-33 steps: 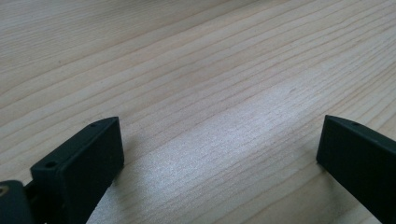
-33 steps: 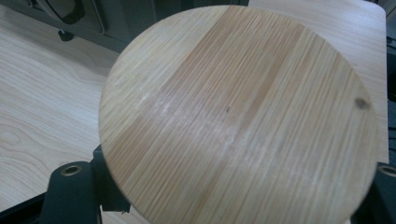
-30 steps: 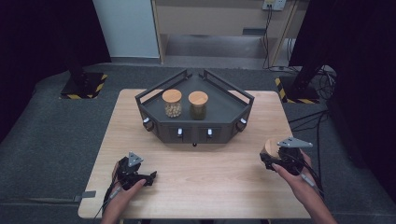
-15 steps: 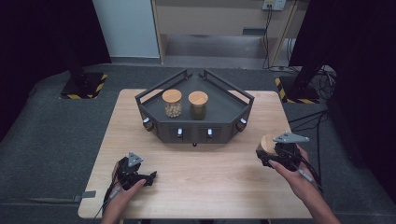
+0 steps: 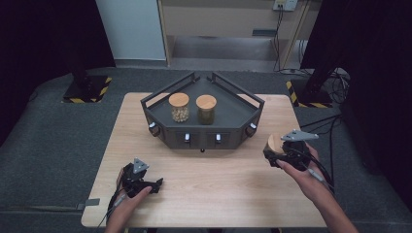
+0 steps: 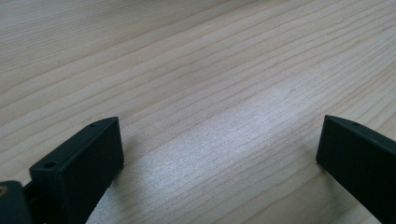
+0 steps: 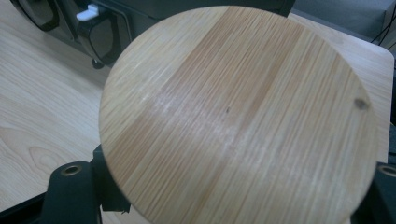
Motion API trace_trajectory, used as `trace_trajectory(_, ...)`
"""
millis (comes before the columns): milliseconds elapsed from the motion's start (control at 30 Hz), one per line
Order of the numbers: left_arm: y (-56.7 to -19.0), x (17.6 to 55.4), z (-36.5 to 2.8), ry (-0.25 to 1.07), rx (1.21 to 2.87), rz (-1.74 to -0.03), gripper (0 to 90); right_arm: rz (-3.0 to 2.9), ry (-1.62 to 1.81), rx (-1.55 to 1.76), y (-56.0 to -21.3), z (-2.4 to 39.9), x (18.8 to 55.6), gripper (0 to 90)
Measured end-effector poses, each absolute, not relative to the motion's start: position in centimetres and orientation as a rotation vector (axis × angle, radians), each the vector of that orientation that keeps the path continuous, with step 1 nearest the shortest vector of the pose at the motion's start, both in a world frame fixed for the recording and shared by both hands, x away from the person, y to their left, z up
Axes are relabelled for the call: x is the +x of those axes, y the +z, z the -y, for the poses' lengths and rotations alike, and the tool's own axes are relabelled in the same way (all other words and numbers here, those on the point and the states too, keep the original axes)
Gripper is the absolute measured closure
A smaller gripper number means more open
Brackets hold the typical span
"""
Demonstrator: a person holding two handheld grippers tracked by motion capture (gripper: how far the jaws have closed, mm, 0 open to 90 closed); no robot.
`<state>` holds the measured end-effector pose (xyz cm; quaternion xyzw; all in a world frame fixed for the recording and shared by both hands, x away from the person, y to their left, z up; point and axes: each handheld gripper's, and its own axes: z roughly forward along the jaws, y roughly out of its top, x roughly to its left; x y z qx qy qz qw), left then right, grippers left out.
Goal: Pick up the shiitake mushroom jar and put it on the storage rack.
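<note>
A jar with a round wooden lid sits between the jaws of my right gripper, which is shut on it. In the high view this lid faces left toward the tray, just above the table at the right, with the right gripper around the jar. My left gripper rests on the table at the front left. Its jaws stand wide apart, and bare wood lies between them. Two more jars stand on a dark angular tray: one with pale contents and one with dark contents.
The tray's front wall carries small white switches and round knobs, also close in the right gripper view. The wooden table ends near the person's forearms. Dark floor, stands and cables surround it.
My right gripper has moved left and slightly away from the person, toward the tray's front right corner, carrying the jar. The left gripper has stayed put.
</note>
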<state>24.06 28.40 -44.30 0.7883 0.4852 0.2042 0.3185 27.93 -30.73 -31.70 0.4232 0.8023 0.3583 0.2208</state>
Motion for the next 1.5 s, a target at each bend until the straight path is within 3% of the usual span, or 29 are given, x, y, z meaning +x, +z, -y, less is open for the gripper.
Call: trace_trajectory(1500, -44.3, 24.1, -28.4, 0.537, 2.075, -1.275, 0.0, -2.232, 1.035, 1.107, -27.1, 26.2, 32.8, 25.5)
